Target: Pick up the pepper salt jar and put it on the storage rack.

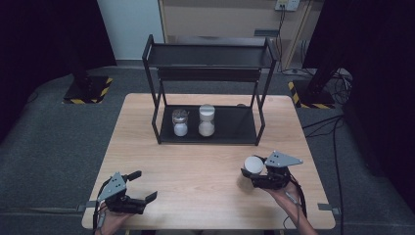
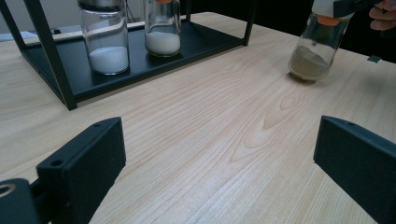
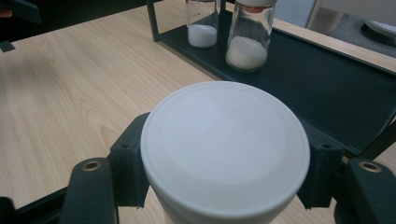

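**Right tongs pinching a white-capped jar; left tongs spread over bare wood**

Right gripper, lower right of the high view, clamped by both black jaws on the white cap of a glass jar; cap at lower centre of the right gripper view, jaw pads pressed on its left and right edges; seen from the left gripper view at upper right, the same jar tilted slightly, an orange band under the cap, brownish powder in the bottom, base at or just above the tabletop, cannot tell which.

Left gripper, lower left of the high view, jaws spread wide with nothing between; only wood grain between the two black pads in its own view.

Pale wooden table, light grain with a knot pattern; toward its far edge, upper centre of frame, a black two-tier metal rack; on the lower shelf, just beside each other, a jar with a dark metallic lid and a taller white-capped jar, both holding white powder.

Around the table, grey carpet; black stand bases edged with yellow-and-black hazard stripes at upper left and upper right; loose cables on the floor at right; a wall socket at the top edge; dark drapes on both sides.

No legible brand, label or writing on jars or caps.
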